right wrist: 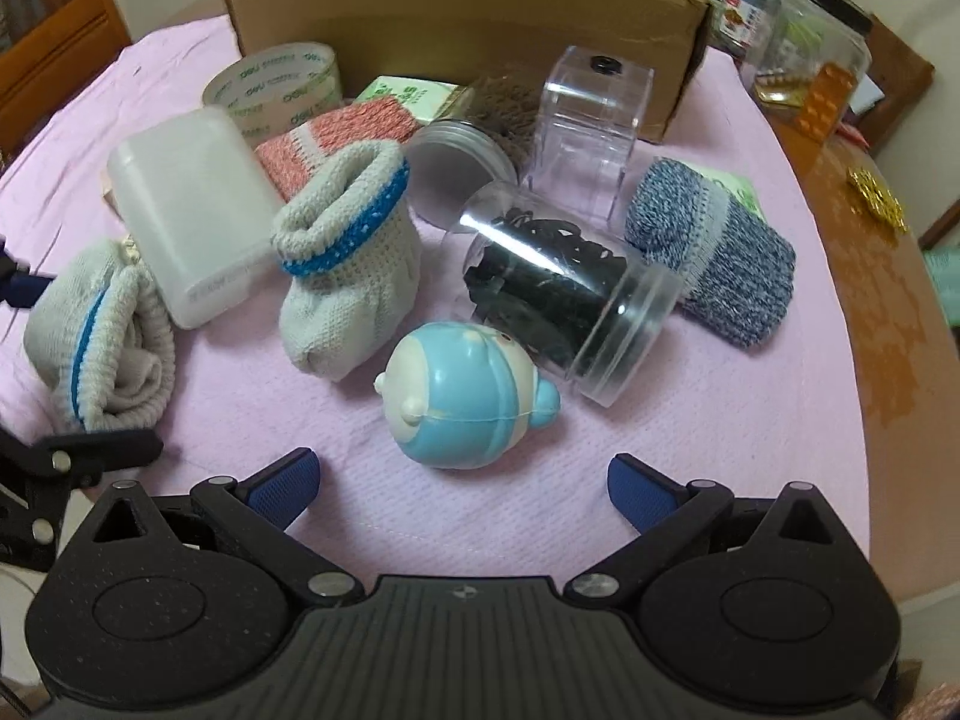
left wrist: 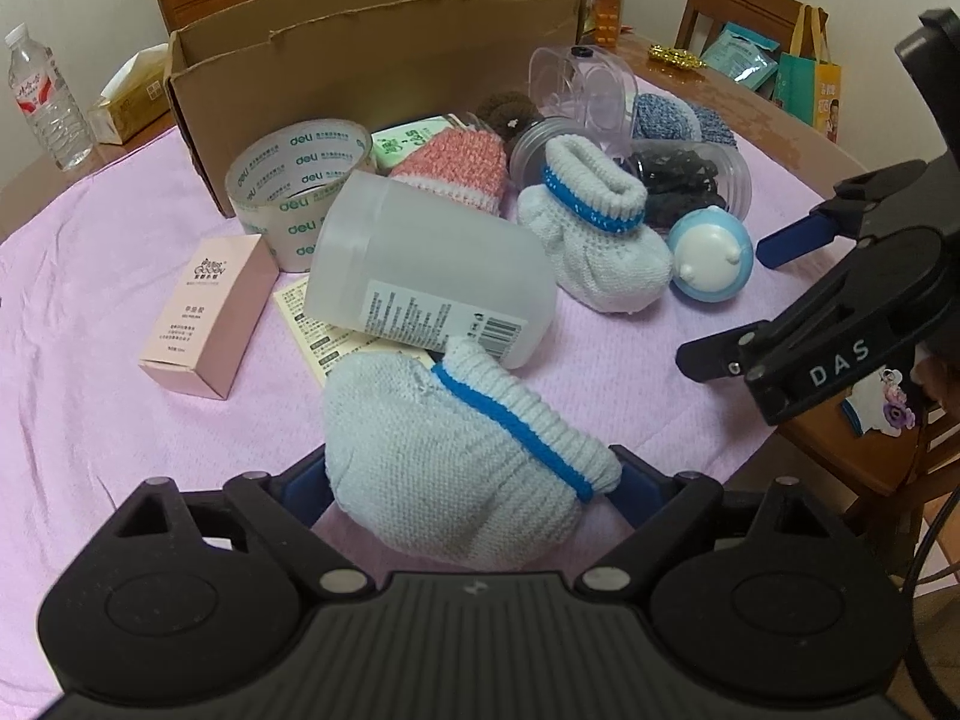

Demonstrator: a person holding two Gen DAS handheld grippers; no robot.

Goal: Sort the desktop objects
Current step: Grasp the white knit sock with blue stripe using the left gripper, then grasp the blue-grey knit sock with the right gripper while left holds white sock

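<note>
My left gripper (left wrist: 468, 480) is shut on a white knitted bootie with a blue band (left wrist: 456, 456), held just above the pink cloth; the bootie also shows at the left of the right wrist view (right wrist: 96, 336). Its twin bootie (left wrist: 594, 234) (right wrist: 348, 264) stands in the middle of the table. My right gripper (right wrist: 462, 480) is open and empty, just short of a blue and white toy (right wrist: 468, 402) (left wrist: 711, 258). The cardboard box (left wrist: 372, 48) (right wrist: 468, 6) stands open at the back.
On the pink cloth (left wrist: 90, 312) lie a frosted plastic bottle (left wrist: 426, 276), tape roll (left wrist: 294, 180), pink carton (left wrist: 210, 318), red knitted sock (left wrist: 456, 168), blue knitted sock (right wrist: 714, 252), clear jar of black items (right wrist: 570, 300) and clear square container (right wrist: 588, 132). Chairs and clutter ring the table.
</note>
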